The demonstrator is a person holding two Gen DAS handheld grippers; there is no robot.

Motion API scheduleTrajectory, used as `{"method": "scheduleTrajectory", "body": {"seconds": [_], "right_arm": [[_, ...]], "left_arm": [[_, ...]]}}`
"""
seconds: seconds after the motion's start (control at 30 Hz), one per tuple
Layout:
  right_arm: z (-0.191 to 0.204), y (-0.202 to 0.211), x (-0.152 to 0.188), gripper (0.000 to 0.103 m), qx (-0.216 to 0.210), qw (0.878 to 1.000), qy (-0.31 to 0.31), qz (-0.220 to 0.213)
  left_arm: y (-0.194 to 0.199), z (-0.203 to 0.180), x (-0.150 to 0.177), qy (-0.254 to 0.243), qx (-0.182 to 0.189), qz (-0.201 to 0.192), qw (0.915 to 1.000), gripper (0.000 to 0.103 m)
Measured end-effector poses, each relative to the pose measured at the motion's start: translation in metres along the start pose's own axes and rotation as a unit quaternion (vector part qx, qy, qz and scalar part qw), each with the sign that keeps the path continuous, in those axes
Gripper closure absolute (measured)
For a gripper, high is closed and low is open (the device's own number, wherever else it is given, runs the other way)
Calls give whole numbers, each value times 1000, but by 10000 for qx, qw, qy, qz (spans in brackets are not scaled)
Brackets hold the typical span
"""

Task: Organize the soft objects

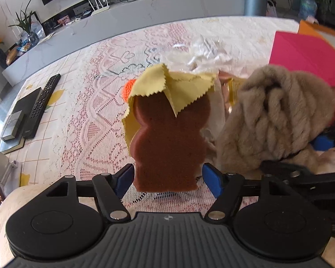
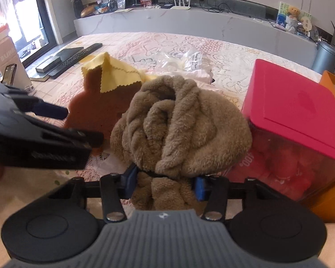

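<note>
Left gripper [image 1: 167,178] is straddling the base of the brown bear-shaped sponge [image 1: 167,138], fingers wide, pads not visibly pressing. A yellow cleaning cloth [image 1: 178,87] is draping over the sponge's top. Right gripper [image 2: 165,184] is holding the tan fleece bundle [image 2: 181,120] at its lower fold, fingers half-closed on it. Both items are sitting on the lace-covered desk [image 1: 89,111], beside the pink-lidded bin [image 2: 301,111]. Judgement: close squarely on the sponge, low down, avoiding the cloth.
</note>
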State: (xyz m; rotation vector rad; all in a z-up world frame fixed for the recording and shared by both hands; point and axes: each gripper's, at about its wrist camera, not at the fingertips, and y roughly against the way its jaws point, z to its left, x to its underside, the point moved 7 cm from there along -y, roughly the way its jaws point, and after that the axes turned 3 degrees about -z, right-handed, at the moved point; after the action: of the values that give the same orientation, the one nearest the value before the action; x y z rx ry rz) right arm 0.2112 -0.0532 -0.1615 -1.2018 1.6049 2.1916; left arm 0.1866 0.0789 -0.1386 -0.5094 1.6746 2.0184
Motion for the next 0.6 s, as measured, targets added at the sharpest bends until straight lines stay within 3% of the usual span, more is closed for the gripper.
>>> {"method": "scheduleTrajectory", "body": {"seconds": [0.13, 0.3, 0.33, 0.47, 0.6], "right_arm": [[-3, 2, 3, 52, -20, 9998, -176, 14], [0, 9, -3, 52, -8, 9998, -142, -160], [-2, 11, -3, 56, -22, 9997, -160, -191], [-3, 21, -5, 62, -69, 9994, -257, -240], [-8, 41, -7, 63, -6, 9987, -351, -363]], "left_arm": [[-11, -5, 2, -174, -252, 164, 9994, 21], [-8, 4, 1, 149, -240, 67, 9996, 36], [-5, 4, 1, 184, -213, 5, 9996, 37], [16, 3, 0, 399, 266, -202, 9986, 40], [35, 3, 6, 944, 1051, 5, 9900, 41]]}}
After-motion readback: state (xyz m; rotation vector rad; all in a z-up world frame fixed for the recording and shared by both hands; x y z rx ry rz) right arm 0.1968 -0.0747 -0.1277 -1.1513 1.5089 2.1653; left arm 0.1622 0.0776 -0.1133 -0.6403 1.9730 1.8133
